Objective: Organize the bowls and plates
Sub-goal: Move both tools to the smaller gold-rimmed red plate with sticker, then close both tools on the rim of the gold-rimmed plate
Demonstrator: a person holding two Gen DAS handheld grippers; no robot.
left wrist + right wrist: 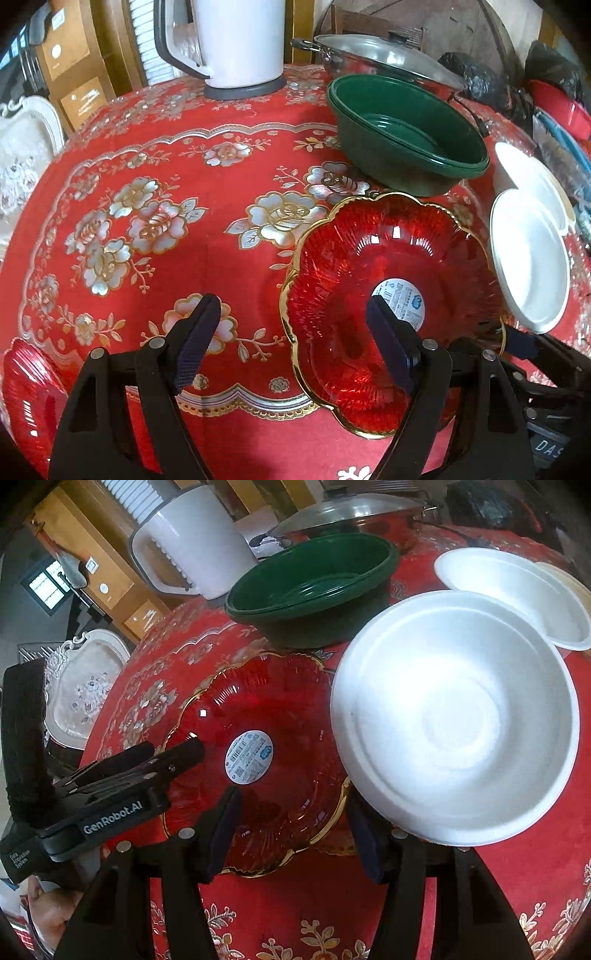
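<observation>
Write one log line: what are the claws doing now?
left claw open at red dish rim | right claw open near white bowl | nothing held

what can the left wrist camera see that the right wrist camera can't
Only the left wrist view shows a second ribbed red glass dish at the table's near-left edge.

Only the right wrist view shows the full inside of the round white foam bowl, which the left view shows only edge-on, and the left gripper from outside.

Both show the scalloped red glass plate with the gold rim, the stacked dark green plastic bowls, the white jug and the lidded steel pot.
</observation>
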